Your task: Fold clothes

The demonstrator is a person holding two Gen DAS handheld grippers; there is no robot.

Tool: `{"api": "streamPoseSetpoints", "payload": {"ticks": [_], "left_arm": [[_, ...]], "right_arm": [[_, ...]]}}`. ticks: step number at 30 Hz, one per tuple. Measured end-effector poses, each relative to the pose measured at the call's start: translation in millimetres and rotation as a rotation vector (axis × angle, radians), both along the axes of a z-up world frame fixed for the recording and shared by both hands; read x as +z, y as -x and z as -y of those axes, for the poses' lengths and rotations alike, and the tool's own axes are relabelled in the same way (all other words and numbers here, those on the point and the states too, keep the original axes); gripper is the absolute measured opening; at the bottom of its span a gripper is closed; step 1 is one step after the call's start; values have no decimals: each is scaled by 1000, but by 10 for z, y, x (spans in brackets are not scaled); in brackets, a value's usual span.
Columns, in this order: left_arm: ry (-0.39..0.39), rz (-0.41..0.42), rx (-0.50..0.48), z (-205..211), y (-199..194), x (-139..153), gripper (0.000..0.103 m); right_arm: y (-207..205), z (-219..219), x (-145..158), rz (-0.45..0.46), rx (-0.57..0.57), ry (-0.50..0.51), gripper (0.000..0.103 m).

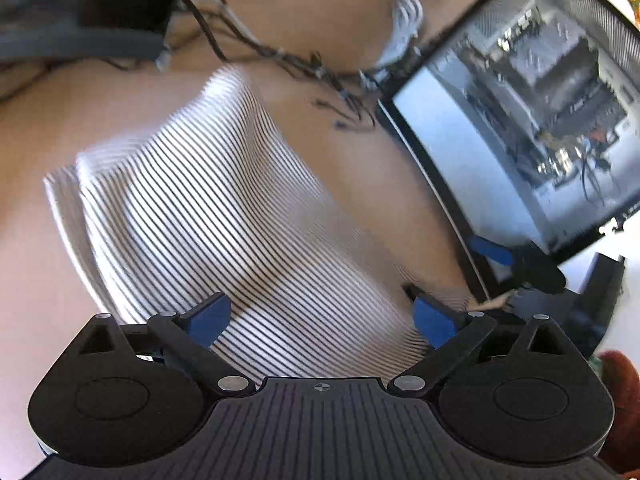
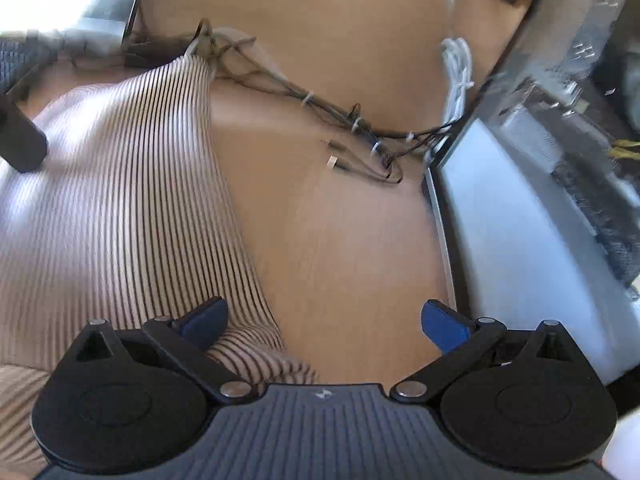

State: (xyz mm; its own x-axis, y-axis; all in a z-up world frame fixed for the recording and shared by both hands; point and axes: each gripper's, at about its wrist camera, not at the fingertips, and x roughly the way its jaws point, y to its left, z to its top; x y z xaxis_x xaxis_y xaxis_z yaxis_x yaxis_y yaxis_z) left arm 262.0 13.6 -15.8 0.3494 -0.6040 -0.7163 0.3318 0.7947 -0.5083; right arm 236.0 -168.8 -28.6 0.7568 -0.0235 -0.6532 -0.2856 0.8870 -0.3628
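Observation:
A white garment with thin dark stripes [image 1: 208, 208] lies folded on the wooden table [image 1: 360, 184], bulging in the middle. My left gripper [image 1: 320, 314] hangs over its near part, open, with the striped cloth under the gap and neither blue pad pressing on it. In the right wrist view the same garment [image 2: 120, 200] fills the left side. My right gripper [image 2: 324, 316] is open above its right edge and the bare wood. Its left finger [image 2: 206, 318] is over the cloth's hem.
A computer case with a glass side panel [image 1: 520, 120] [image 2: 520, 220] stands along the right. A bundle of dark cables [image 1: 312, 68] [image 2: 320, 108] and a coiled white cable [image 1: 406, 20] [image 2: 458, 76] lie beyond the garment. Dark equipment sits at the far left.

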Motion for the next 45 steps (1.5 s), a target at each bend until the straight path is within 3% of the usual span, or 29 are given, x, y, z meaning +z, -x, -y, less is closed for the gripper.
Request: {"api": "streamPoseSetpoints", "payload": {"ticks": [8,17,22,27,32,37,40,45], "left_arm": [[-48,48,-70,194,-292,-148,103],[-91,101,-80,326,-510,-218,103],[-164,138,-61,279,-358,-137,103],[-255,194,-16,203,-75,35,103],[-351,238,9,139,111,114,103],[-366,221,32,30,212,95,103],[-377,198,52,-23,223,59,103],[-407,193,22,-71,302,-6,103]], "right_arm": [[327,70,30,18,-181,-85,103],[495,134,47,-86,-193,-265,103],[384,374,-15,-203,-281,-462,103],[345,322,-21,-243,-278,-442,103],[186,358,50,-318,-204,-443,103],[286,229,364,-182,-28,-441,103],[335,99,346,-128,36,-425,103],[508,-100,111,-116,81,-240,103]]}}
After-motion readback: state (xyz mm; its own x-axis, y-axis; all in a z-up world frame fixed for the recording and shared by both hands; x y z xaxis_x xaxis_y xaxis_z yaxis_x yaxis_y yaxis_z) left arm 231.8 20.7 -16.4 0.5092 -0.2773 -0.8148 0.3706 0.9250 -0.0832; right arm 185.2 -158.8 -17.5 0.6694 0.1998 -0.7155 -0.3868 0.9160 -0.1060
